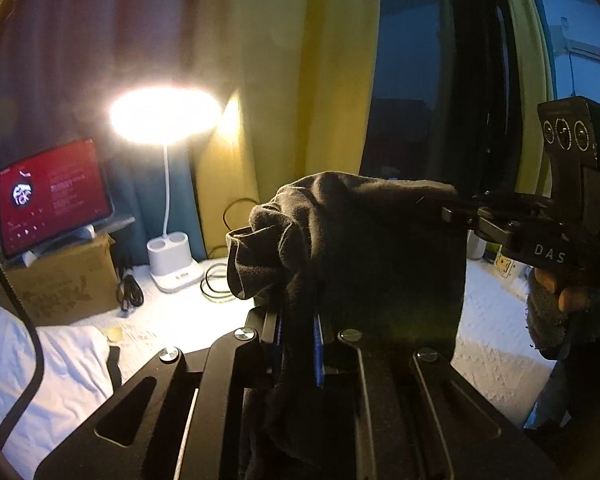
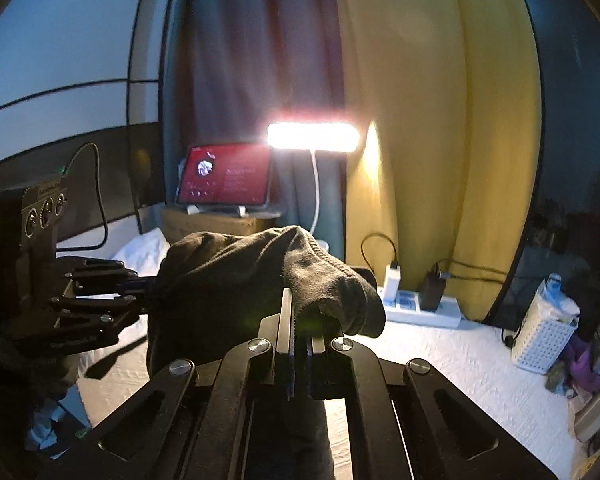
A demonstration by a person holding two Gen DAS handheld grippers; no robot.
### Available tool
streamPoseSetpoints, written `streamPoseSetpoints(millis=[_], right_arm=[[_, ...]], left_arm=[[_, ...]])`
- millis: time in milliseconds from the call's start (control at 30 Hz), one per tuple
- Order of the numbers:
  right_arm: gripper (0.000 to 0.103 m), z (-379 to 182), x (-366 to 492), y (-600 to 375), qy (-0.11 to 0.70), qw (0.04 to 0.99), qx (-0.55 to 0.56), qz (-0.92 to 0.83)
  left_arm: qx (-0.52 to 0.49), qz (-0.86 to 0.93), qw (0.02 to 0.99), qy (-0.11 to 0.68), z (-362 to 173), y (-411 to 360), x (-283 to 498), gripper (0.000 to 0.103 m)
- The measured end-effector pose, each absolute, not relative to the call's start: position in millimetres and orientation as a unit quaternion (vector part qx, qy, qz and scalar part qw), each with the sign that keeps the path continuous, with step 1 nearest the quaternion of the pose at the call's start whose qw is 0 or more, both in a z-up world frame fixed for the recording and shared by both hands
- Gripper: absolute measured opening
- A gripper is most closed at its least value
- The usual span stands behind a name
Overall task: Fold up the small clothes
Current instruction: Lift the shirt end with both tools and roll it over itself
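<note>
The small black knit fabric garment (image 1: 364,240) hangs limp and light, clamped at opposite edges by the left hand-held gripper (image 1: 298,344) and right hand-held gripper (image 2: 300,344); grip hems.

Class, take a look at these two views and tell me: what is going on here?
A person is holding a dark garment up in the air between two handheld grippers. The left gripper is shut on one end of the cloth, and the right gripper is shut on the other end, so the fabric hangs stretched between them above the white bedding. A lit desk lamp and a red-screened tablet stand behind. No fold has been laid down yet.
</note>
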State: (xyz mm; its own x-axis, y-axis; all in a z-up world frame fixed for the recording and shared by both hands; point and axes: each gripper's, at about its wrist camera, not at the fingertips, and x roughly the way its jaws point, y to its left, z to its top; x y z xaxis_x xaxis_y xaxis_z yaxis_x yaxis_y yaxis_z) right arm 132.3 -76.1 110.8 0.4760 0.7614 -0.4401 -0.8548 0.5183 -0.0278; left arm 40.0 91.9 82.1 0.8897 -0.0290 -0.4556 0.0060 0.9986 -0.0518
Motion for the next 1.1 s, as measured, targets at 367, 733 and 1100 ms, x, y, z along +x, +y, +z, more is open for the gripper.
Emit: streamPoseSetpoints(millis=[367,733,1100], right_arm=[[0.003,163.7,87.8,-81.2,0.115,0.854,-0.117,0.494],[0.003,195.5,42.5,-49.5,0.062,0.830,-0.120,0.542],[0.002,122.1,81.2,22.0,0.134,0.804,-0.133,0.563]], left_arm=[[-0.005,0.008,0.986,0.165,136.5,87.6,-4.4,0.010],[0.019,0.053,0.988,0.141,170.1,103.9,-56.9,0.009],[-0.012,0.102,0.963,0.248,92.5,173.2,-16.6,0.009]])
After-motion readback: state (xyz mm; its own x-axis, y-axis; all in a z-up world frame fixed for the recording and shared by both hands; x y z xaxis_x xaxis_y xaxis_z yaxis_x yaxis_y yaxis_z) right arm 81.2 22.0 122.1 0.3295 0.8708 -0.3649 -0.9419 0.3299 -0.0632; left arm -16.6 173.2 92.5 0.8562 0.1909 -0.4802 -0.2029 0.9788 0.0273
